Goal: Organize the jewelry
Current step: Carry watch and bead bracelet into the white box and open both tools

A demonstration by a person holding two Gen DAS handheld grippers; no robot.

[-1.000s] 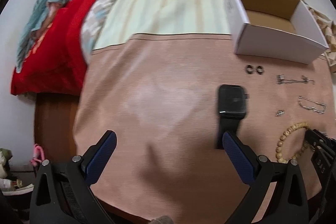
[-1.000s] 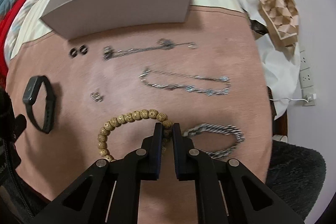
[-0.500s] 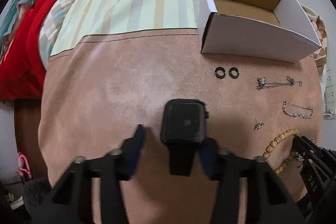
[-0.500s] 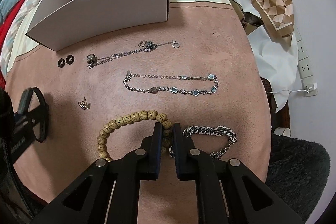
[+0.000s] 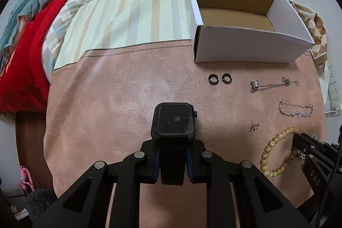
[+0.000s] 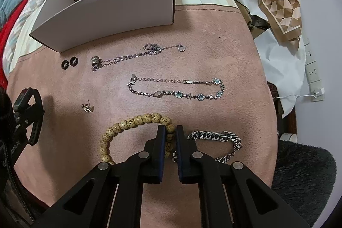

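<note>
Smartwatch point(image 5: 173, 119) strap runs straight back between left gripper point(image 5: 172, 160) jaws, which have just been closing — we see blue pads pressing strap sides, black square face sticking out ahead. White cardboard box point(image 5: 245, 46) lies beyond watch, up and to right. Right gripper point(image 6: 170, 131) clenched on wooden bead bracelet point(image 6: 132, 121), nearer box's far end. Watch face smudged.

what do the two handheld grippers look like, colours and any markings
Both grippers, left and right, are matte black frames with triangular cut-outs and round silver pivot pins. The fingers are lined with dark blue pads. Seen from the left wrist view, the right gripper's side carries pale lettering that reads roughly "DAS", and a thin black cable runs beside it. No hand or sleeve shows.
</note>
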